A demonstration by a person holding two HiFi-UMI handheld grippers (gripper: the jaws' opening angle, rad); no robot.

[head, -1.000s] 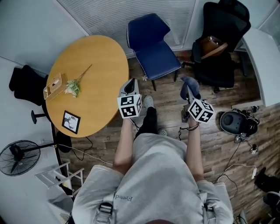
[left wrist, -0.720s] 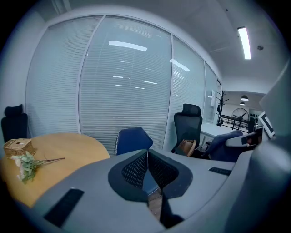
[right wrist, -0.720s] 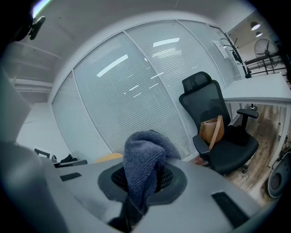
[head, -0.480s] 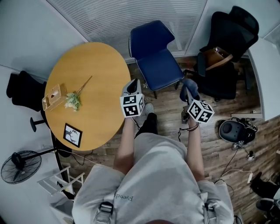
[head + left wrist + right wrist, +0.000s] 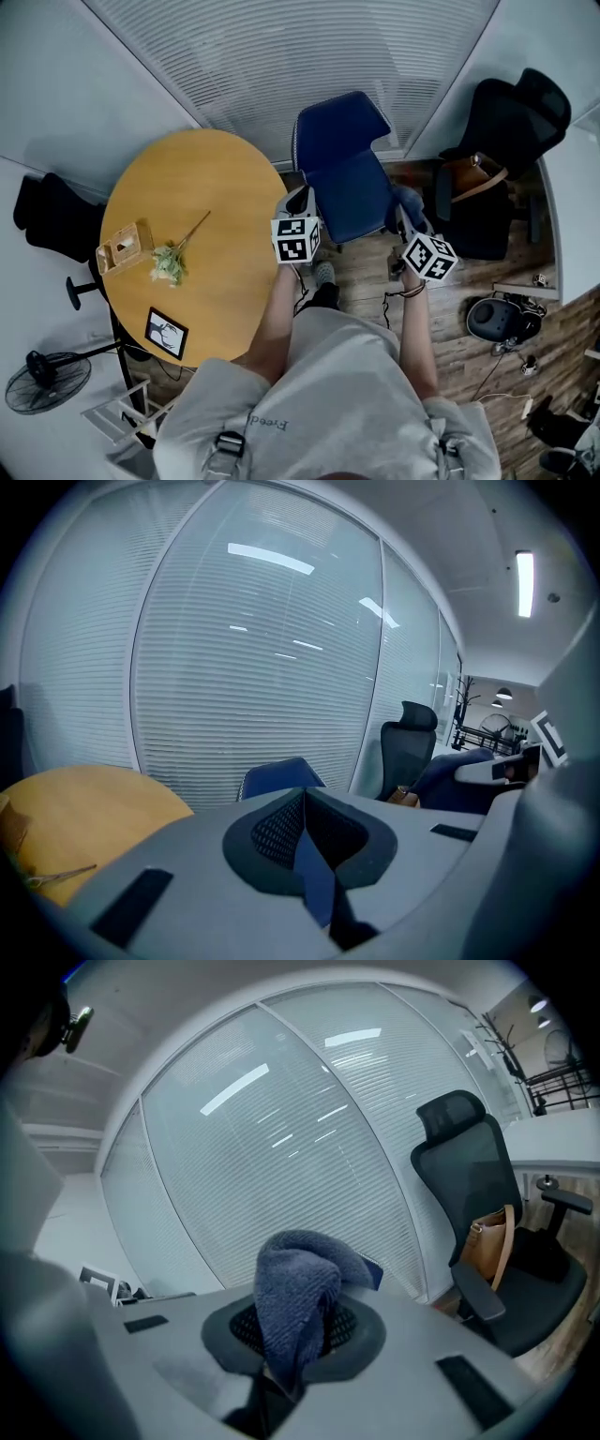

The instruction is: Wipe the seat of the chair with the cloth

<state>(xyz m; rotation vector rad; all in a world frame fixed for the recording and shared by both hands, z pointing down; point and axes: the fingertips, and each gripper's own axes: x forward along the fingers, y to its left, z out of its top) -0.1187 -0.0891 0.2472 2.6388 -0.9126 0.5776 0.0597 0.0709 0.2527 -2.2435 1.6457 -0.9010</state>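
Note:
A blue chair stands in front of the blinds, its seat facing me. My right gripper is shut on a dark blue-grey cloth, held at the seat's right front corner. In the right gripper view the cloth bunches up out of the right gripper and hides most of the chair. My left gripper hovers at the seat's left edge, shut and holding nothing. In the left gripper view, the chair back shows just over the left gripper.
A round wooden table with a small box, a flower sprig and a picture frame lies to the left. A black office chair with a brown bag stands to the right. A round black device and cables lie on the floor.
Both grippers have moved forward from the floor in front of the chair to the two sides of its seat. The cloth stays in the right gripper.

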